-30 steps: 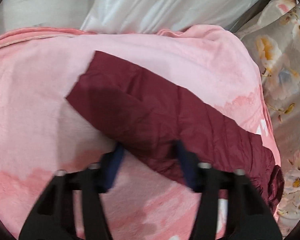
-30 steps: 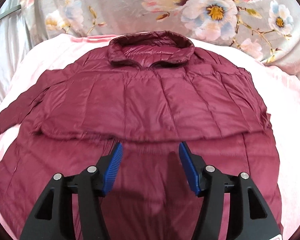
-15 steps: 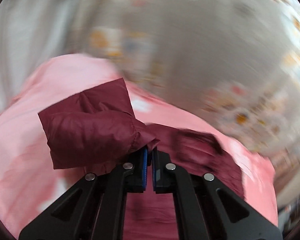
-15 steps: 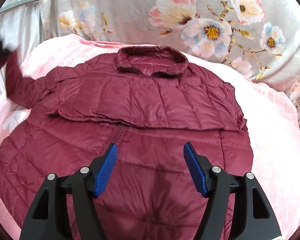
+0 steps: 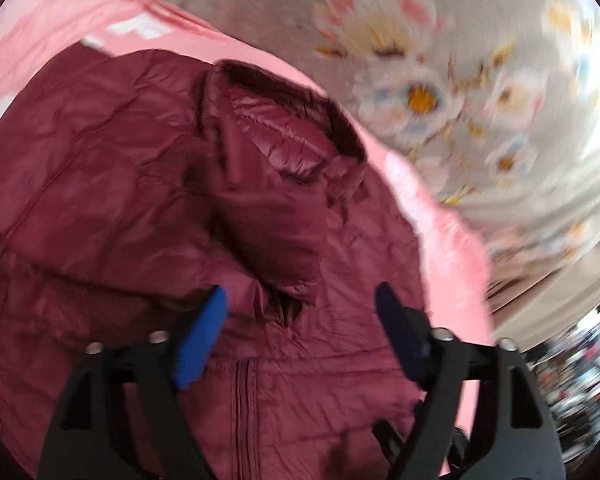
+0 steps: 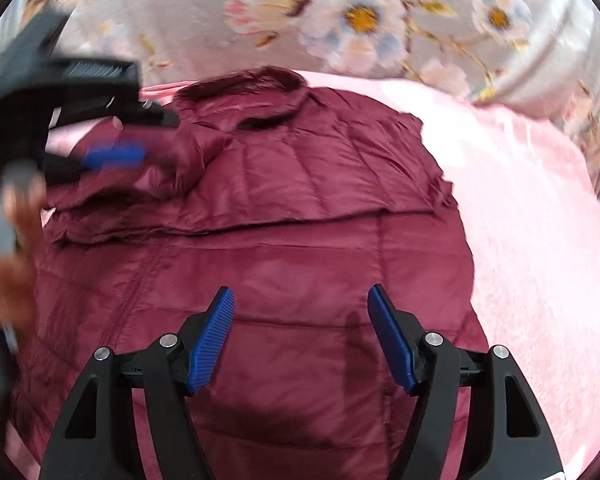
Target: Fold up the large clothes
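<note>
A maroon puffer jacket lies flat, front up, on a pink blanket, with its collar at the far end. One sleeve is folded across the chest. My left gripper hovers just above that sleeve's cuff with its jaws opening; the cuff lies below the gap and the pads do not press on it. In the right wrist view the left gripper shows blurred at the upper left over the folded sleeve. My right gripper stands open over the jacket's lower half, holding nothing.
A grey floral sheet covers the bed beyond the blanket. A person's hand holds the left gripper at the left edge. Bare pink blanket lies to the jacket's right. A blurred, cluttered room edge shows at the far right.
The left gripper shut on the sleeve, swung it across onto the jacket's chest, then opened and let it go. The right gripper shifted a little sideways over the lower jacket, staying open.
</note>
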Demonstrator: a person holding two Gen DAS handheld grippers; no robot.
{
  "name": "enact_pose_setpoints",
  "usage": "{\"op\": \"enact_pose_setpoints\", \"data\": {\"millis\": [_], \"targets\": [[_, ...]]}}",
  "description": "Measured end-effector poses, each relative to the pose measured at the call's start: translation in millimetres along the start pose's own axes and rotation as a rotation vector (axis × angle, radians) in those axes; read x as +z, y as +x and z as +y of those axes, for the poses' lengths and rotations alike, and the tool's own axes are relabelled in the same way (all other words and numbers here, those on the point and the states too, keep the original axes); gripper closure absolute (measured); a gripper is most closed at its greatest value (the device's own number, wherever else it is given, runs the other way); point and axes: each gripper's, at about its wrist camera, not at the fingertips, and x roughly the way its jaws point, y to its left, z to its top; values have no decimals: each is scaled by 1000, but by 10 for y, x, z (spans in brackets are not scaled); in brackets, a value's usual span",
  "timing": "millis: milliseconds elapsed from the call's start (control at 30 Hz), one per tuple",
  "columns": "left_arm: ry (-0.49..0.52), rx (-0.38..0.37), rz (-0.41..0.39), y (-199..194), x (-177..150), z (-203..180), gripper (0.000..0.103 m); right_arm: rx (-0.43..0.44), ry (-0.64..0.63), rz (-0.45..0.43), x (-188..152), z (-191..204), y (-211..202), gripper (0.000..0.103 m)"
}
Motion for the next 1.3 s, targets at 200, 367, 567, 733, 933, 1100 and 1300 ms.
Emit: {"op": "enact_pose_setpoints", "data": {"millis": [200, 367, 567, 733, 933, 1100, 1300], "targets": [[-151, -26, -164, -801, 295, 632, 15, 152, 110, 18, 360, -80, 112, 34], [-255, 79, -241, -1149, 411, 1213, 15, 298, 183, 77, 760, 197, 450, 32], [-307, 160, -222, -1178, 369, 1561, 16, 263, 8, 92, 937, 931, 772, 32], [-296, 186, -228, -1179, 353, 1608, 17, 141, -3, 22, 1095, 930, 879, 52], [-344, 165, -208, -1048, 408, 1685, 17, 62, 291, 46, 852, 66, 813, 44], [-440, 69, -132, -706, 442, 1756, 17, 138, 310, 82, 806, -27, 876, 41], [-572, -3, -99, -498, 514, 1908, 34, 229, 348, 102, 940, -135, 988, 91]]}}
